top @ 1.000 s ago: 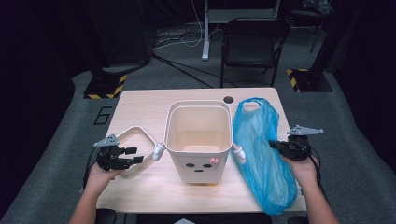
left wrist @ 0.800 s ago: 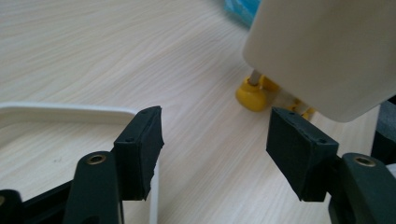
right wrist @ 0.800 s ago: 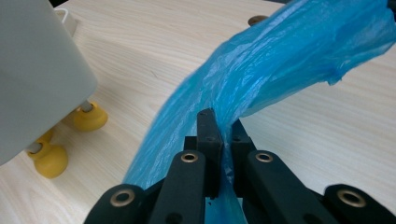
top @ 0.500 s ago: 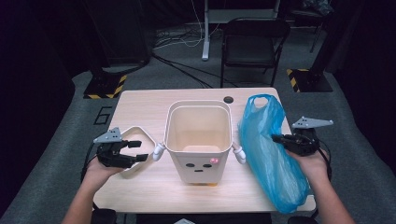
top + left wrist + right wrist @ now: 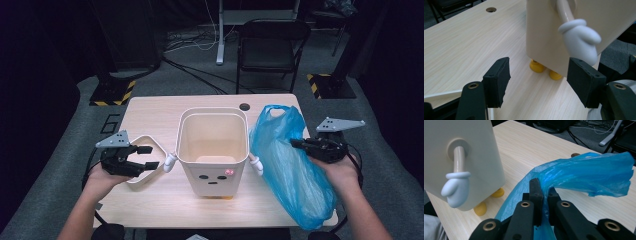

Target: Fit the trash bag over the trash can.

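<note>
So from the high view, the wooden table (image 5: pixel 150 107) has a cream bin (image 5: pixel 213 150) in the middle, the kind with a little face, white mitten arms and yellow feet. A blue plastic bag (image 5: pixel 292 170) sits just to its right, touching the bin's arm, with its top lifted off the table. The right gripper (image 5: pixel 300 144) has it by the edge. The left gripper (image 5: pixel 150 157) hovers on the other side above a cream loop-shaped ring (image 5: pixel 150 142) lying on the table, with its jaws spread.

Left gripper view: the two black pads stand wide apart with nothing between them, just bare tabletop. Right ahead is the bin's side with one white mitten hand (image 5: pixel 580 40) hanging out, and its yellow feet (image 5: pixel 536 67) under it.

Right gripper view: the jaws are pressed together on a fold of the blue bag, which bunches between the pads and streams off to the right above the table. Bin stands near on the left.
</note>
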{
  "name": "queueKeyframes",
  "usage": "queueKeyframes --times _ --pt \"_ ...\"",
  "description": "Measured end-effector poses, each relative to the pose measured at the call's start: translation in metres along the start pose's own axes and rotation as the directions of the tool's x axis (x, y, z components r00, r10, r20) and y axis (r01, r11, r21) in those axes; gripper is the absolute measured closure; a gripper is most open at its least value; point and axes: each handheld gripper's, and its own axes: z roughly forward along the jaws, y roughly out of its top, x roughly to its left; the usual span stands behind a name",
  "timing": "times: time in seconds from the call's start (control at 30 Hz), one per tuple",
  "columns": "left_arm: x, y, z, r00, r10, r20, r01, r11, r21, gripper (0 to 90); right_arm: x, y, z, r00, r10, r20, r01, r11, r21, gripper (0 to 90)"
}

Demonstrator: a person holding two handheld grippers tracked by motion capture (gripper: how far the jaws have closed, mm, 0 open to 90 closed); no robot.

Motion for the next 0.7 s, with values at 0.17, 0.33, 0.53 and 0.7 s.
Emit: queueKeyframes --times 0.17,0.33,0.53,0.7 --pt "-0.005 0.014 -0.007 0.9998 0.015 0.013 -0.014 0.9998 -0.017 34.0 0.000 0.006 -0.004 0.9998 0.002 -0.020 -0.002 1.000 -0.002 88.3" --pt "-0.013 0.031 -0.013 0.9984 0.044 0.034 -0.044 0.9988 -0.023 33.7 0.001 0.013 -0.009 0.9997 -0.009 -0.025 0.009 1.000 -0.002 88.3" --pt "-0.021 0.046 -0.016 0.9960 0.076 0.046 -0.075 0.9971 -0.013 33.5 0.007 0.025 -0.018 0.9989 -0.037 -0.029 0.036 0.999 -0.017 88.3" --pt "-0.025 0.054 -0.018 0.9933 0.088 0.076 -0.087 0.9961 -0.017 33.5 0.012 0.035 -0.024 0.9974 -0.063 -0.036 0.062 0.998 -0.023 88.3"
